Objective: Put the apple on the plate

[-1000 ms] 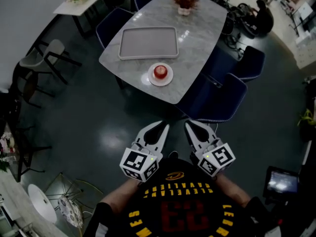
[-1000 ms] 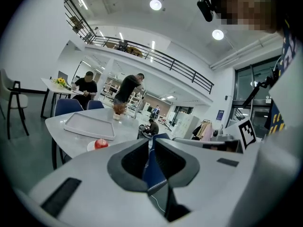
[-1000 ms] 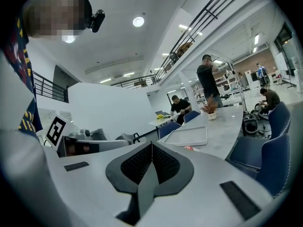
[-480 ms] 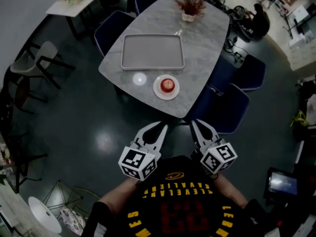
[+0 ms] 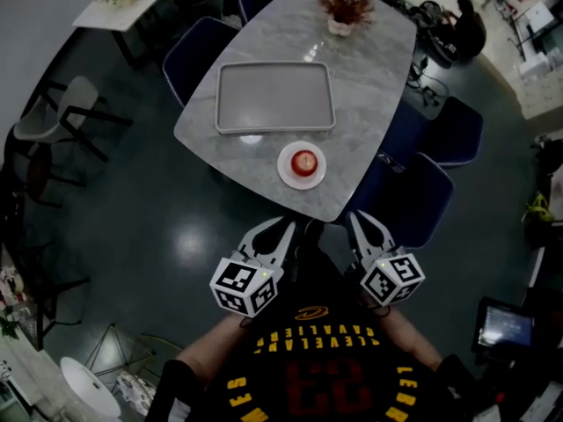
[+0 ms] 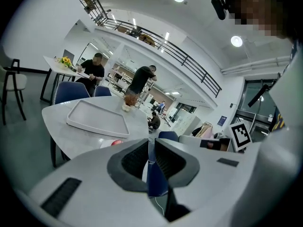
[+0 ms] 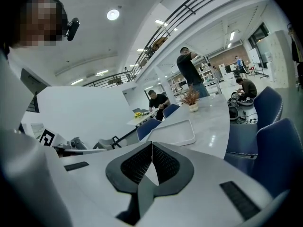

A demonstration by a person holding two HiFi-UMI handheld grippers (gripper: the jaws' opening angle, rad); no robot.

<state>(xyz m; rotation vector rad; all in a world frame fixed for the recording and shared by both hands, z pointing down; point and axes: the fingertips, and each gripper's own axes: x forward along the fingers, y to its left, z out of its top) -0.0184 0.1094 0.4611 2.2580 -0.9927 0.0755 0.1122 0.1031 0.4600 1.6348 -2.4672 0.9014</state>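
Observation:
A red apple (image 5: 303, 161) sits on a small white plate (image 5: 290, 173) near the near edge of the grey marble table (image 5: 369, 77). In the left gripper view only a sliver of the apple (image 6: 116, 142) and plate (image 6: 104, 144) shows above the jaws. My left gripper (image 5: 286, 229) (image 6: 150, 143) hangs short of the table edge, its jaws a narrow slit apart with nothing between them. To its right, my right gripper (image 5: 359, 218) (image 7: 152, 144) is shut and holds nothing. Both point toward the table.
A grey tray (image 5: 275, 97) (image 6: 97, 119) (image 7: 173, 132) lies behind the plate, with a potted dried plant (image 5: 345, 7) at the table's far end. Blue chairs (image 5: 422, 196) ring the table; one stands just right of my right gripper. People are beyond the table.
The table, tray and plate have slid down the head view and nearer to me. Both grippers have moved forward toward the table edge, their jaws unchanged.

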